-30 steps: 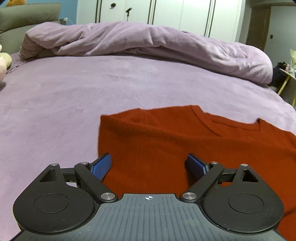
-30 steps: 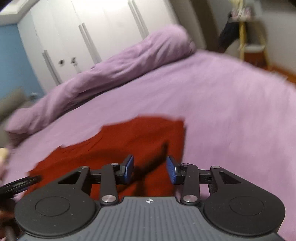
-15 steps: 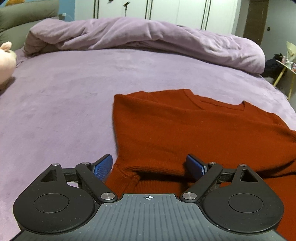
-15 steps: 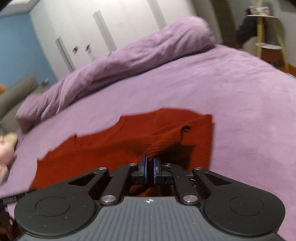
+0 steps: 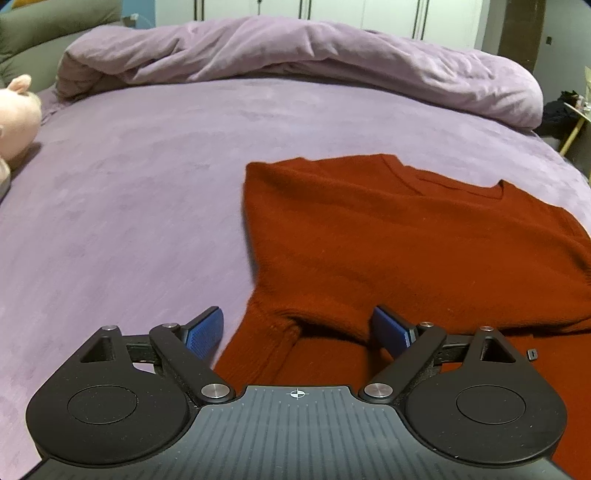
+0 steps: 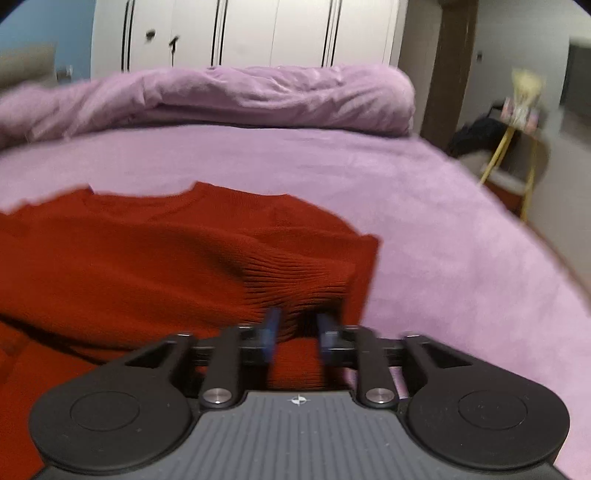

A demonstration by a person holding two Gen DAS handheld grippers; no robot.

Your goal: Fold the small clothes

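- A rust-red knitted sweater (image 5: 388, 236) lies spread on a bed covered by a lilac sheet (image 5: 140, 192), its neckline toward the far side.
- In the left wrist view the near left part of the sweater is folded over, with a raised fold just ahead of the gripper.
- The left gripper (image 5: 297, 332) hovers low over that near edge with its jaws spread wide; the blue pads (image 5: 205, 332) press on nothing. One pad is over the bare sheet, the other over the red knit, and the folded edge lies between them.
- The right gripper (image 6: 297, 334) is at the sweater's right side, where a ribbed cuff or hem (image 6: 295, 284) bunches up toward it.
- Its jaws are opening; the ribbed knit sits in the gap between the blue pads (image 6: 271, 332), and the blurred picture does not show them pressing on it.
- A rolled lilac duvet (image 5: 295, 59) lies along the far side of the bed, well apart from the sweater.
- A pink plush toy (image 5: 16, 114) rests at the left edge of the bed.
- White wardrobe doors (image 6: 258, 33) stand behind the bed, and a yellow-legged side table (image 6: 517, 147) stands to its right.
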